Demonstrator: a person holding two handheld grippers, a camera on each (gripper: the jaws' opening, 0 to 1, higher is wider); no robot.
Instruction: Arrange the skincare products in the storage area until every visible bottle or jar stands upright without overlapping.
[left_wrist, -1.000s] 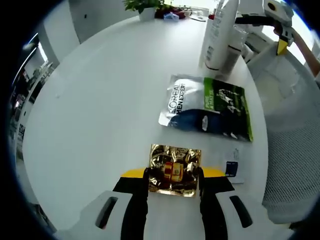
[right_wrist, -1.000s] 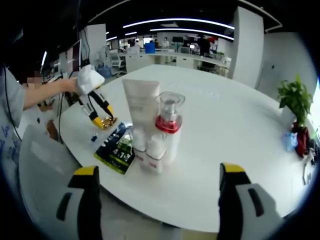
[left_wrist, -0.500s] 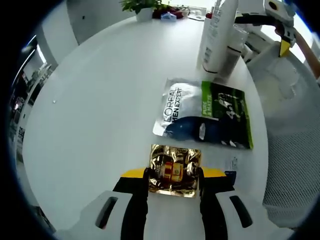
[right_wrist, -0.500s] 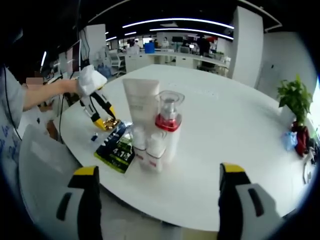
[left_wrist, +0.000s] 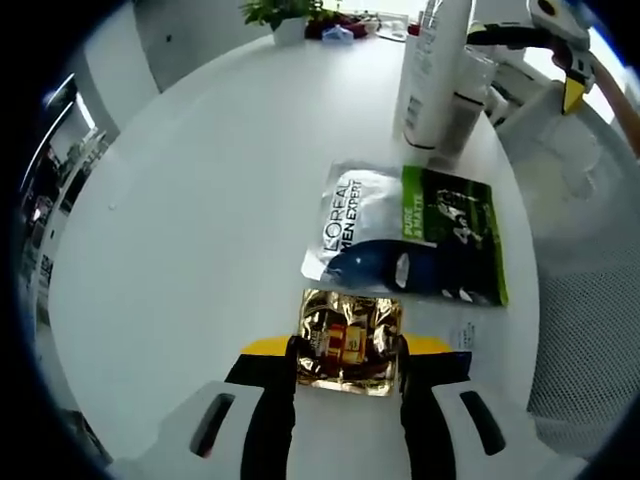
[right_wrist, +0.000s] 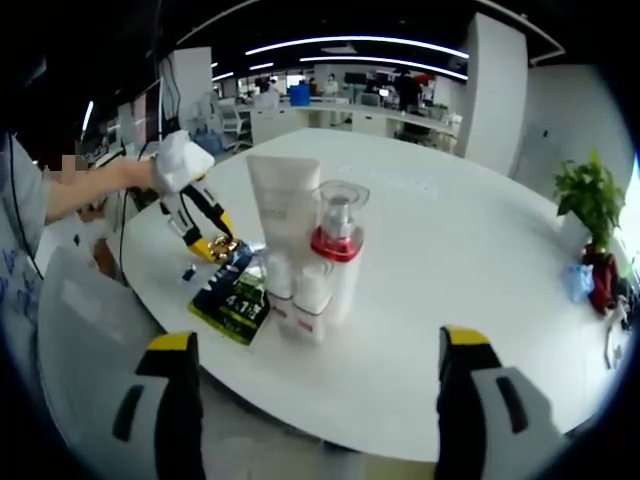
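The left claw (left_wrist: 348, 352) grips a crinkled gold foil sachet (left_wrist: 350, 338) near the round white surface (left_wrist: 200, 200) edge. Broad bare room lies leftward. The right claw (right_wrist: 315, 400) hangs released, off the rim.

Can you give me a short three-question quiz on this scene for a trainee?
1. True or false: the left gripper is shut on the gold sachet.
2. Which lies flat on the table? A) the pump bottle B) the L'Oreal pouch C) the tube
3. Fill in: the right gripper has its jaws ____, holding nothing.

Key
1. True: the sachet sits clamped between its jaws.
2. B: the pouch lies flat beside the sachet, while the tube and pump bottle stand upright together.
3. open: they stand wide apart near the table edge, short of the bottles.
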